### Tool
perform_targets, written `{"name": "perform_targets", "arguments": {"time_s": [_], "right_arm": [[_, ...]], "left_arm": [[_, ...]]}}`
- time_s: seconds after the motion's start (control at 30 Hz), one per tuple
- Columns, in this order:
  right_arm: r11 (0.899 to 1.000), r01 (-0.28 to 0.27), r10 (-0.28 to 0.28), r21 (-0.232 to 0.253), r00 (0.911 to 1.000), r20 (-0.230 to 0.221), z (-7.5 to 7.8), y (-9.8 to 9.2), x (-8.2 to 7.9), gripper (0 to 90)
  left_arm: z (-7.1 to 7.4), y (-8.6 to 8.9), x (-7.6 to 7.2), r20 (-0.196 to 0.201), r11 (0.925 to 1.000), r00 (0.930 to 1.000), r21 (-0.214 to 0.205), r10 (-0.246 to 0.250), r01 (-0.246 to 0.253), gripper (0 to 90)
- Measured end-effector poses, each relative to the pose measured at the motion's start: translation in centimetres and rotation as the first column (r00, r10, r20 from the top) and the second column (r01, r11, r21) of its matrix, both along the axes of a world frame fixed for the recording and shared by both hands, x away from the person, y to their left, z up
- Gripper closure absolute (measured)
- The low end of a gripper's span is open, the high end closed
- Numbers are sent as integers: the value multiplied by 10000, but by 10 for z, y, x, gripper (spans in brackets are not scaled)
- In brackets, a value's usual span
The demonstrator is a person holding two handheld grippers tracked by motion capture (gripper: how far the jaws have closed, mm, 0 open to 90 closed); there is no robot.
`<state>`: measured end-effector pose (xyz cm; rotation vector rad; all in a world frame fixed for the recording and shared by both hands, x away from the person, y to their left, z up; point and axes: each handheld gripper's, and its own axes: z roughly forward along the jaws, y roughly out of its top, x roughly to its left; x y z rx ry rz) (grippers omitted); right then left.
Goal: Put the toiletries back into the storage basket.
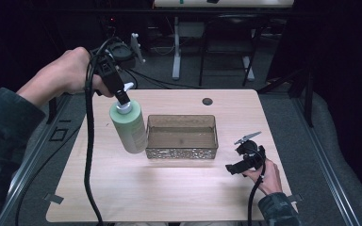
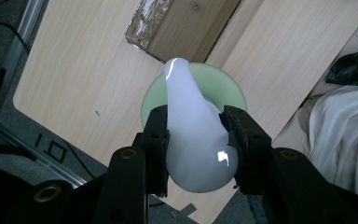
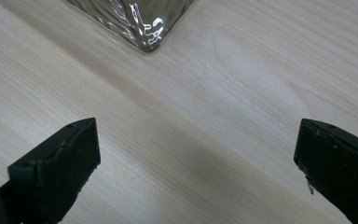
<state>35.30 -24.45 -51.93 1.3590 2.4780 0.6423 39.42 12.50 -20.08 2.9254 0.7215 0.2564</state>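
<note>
Two tools are in use. The left tool (image 1: 121,96), upper left of frame, clamps the white pump head of the green bottle (image 1: 128,126), hanging clear of the table (image 1: 169,197) beside the clear bin (image 1: 181,153); placement remains. The right tool (image 1: 238,162) rests wide open, empty, lower right.

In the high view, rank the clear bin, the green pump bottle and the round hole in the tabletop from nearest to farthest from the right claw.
1. Clear bin: at mid-table, just left of the right claw.
2. Green pump bottle: beyond the bin's left end, hanging from the left claw, which is shut on its pump head.
3. Round hole: near the table's far edge, roughly as far off as the bottle; too close to call.
</note>
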Motion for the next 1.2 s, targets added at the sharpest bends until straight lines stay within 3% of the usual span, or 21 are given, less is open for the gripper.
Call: {"name": "perform_targets", "arguments": {"time_s": [0.43, 0.87, 1.2], "right_arm": [[10000, 8, -8, 47, 10000, -33, 0, 0, 0, 0], [9999, -102, 102, 49, 9999, -48, -2, -1, 1, 0], [9999, -92, 93, 55, 9999, -61, -2, -1, 1, 0]], "left_arm": [[6, -7, 15, 20, 9997, 9997, 59, 232, -233, 629], [3, -20, 25, 3, 9994, 9999, 324, 141, -141, 629], [1, -31, 32, 132, 9997, 9999, 240, 46, -49, 629]]}}
